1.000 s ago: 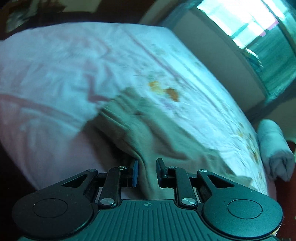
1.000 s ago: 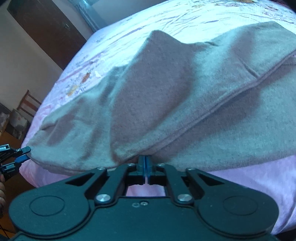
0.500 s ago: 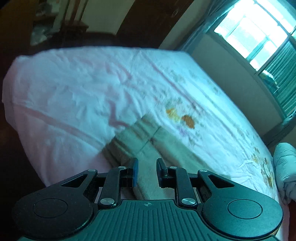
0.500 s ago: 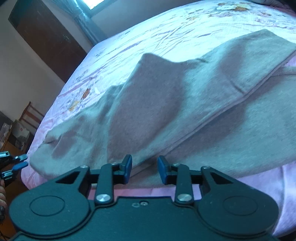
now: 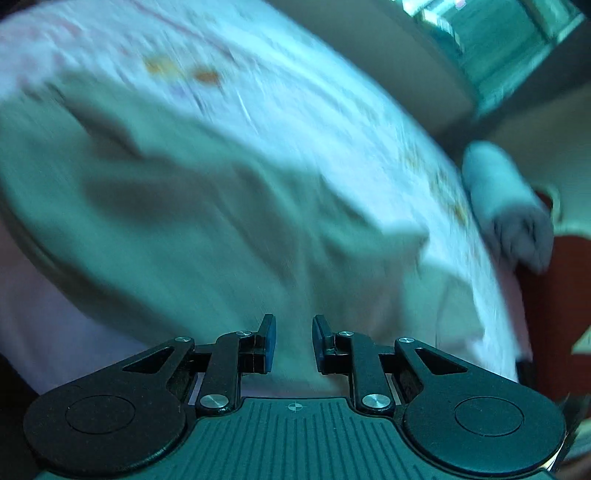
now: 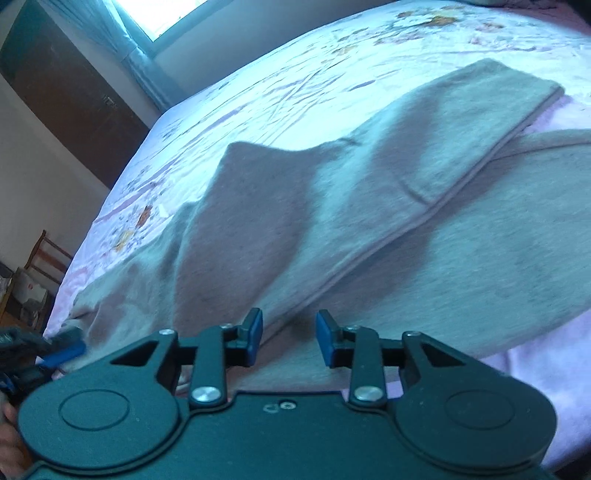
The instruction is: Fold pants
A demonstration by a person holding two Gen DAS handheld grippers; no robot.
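Observation:
Grey pants [image 6: 369,203] lie spread on the pink flowered bed sheet [image 6: 295,85], one leg folded over the other along a long seam. My right gripper [image 6: 290,336] hovers over the near edge of the pants, open, with no cloth between its pads. In the blurred left wrist view the pants [image 5: 184,221] fill the middle. My left gripper [image 5: 293,339] hangs above them with its jaws a narrow gap apart and nothing pinched. In the right wrist view the left gripper [image 6: 62,350] shows blurred at the pants' left end.
A rolled white bundle [image 5: 506,206] lies at the bed's far right edge, next to a red-brown surface [image 5: 554,314]. A dark wardrobe [image 6: 62,92] and a wooden chair [image 6: 48,254] stand beyond the bed's left side. A bright window [image 6: 166,14] is behind.
My right gripper let go of the pants' edge, opened and drew back slightly. My left gripper pulled away from the cuffs, then swept fast back over the pants.

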